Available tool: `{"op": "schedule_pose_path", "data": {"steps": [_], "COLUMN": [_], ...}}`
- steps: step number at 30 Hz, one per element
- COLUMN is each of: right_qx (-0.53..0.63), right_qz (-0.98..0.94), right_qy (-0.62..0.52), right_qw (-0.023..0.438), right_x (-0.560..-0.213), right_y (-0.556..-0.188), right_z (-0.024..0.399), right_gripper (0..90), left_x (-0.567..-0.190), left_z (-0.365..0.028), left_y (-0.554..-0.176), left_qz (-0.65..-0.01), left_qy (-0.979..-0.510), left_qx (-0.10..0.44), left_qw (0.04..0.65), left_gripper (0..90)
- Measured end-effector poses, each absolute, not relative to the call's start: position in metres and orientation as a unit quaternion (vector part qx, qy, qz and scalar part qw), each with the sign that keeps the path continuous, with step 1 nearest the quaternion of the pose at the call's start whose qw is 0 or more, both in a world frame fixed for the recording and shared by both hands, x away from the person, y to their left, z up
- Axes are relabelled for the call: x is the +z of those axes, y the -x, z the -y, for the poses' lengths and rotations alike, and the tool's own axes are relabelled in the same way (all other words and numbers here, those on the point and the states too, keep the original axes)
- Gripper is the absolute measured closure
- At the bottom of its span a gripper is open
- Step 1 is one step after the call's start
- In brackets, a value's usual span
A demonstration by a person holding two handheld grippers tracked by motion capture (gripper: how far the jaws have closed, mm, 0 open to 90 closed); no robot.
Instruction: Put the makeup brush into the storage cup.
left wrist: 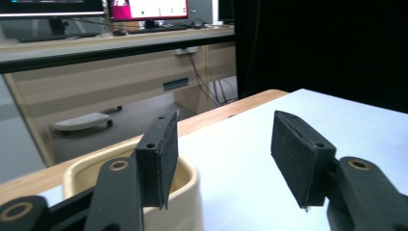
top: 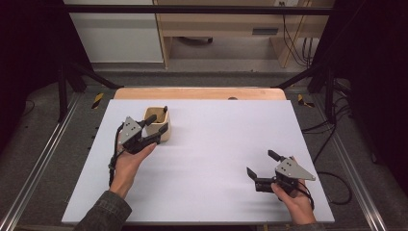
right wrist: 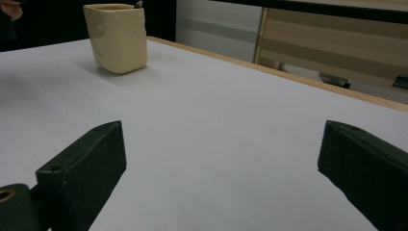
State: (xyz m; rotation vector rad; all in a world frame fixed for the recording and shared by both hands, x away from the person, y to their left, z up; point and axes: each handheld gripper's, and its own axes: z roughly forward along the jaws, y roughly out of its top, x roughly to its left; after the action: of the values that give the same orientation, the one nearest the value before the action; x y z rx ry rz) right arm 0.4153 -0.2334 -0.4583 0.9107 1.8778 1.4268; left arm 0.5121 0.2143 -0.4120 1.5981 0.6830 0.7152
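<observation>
Cream cup [top: 158, 124] | left claw [top: 160, 126] jaws apart, straddling its near wall | right claw [top: 262, 164] gaping, well apart on worktop [top: 216, 159]

On my feed I count: one surface [top: 202, 192], covered white with a wooden far edge. One cream square cup [top: 158, 126] standing on it. Two hand-held grippers, left hand-held gripper [top: 156, 126] and right hand-held gripper [top: 262, 163], two black jaws each, four in all. Two grey three-cornered plates, one per gripper. Two hands, left hand [top: 129, 161] and right hand [top: 294, 202].
</observation>
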Motion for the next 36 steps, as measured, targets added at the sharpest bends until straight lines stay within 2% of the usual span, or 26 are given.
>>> {"op": "schedule_pose_path", "data": {"steps": [6, 11, 19, 24, 36], "right_qx": [0.537, 0.537, 0.536, 0.537, 0.537], "right_qz": [-0.71, -0.71, -0.711, -0.709, -0.709], "right_qy": [-0.343, -0.342, -0.342, -0.345, -0.345], "right_qw": [0.301, 0.3, 0.3, 0.301, 0.3], "right_x": [-0.459, -0.459, -0.459, -0.459, -0.459], "right_y": [-0.415, -0.416, -0.416, -0.416, -0.415], "right_z": [0.233, 0.232, 0.232, 0.232, 0.232], "right_gripper": [3.4, 3.4, 3.0, 2.7, 2.7], "left_x": [-0.411, -0.412, -0.415, -0.418, -0.425], "left_z": [-0.207, -0.201, -0.196, -0.198, -0.208], "left_y": [-0.507, -0.503, -0.495, -0.488, -0.466], "left_qz": [-0.278, -0.275, -0.264, -0.269, -0.264], "left_qy": [-0.698, -0.704, -0.717, -0.719, -0.727], "left_qx": [0.294, 0.281, 0.257, 0.25, 0.243], "left_qw": [0.591, 0.592, 0.591, 0.59, 0.586], "left_gripper": [30.4, 17.5, 8.1, 4.6, 2.8]}}
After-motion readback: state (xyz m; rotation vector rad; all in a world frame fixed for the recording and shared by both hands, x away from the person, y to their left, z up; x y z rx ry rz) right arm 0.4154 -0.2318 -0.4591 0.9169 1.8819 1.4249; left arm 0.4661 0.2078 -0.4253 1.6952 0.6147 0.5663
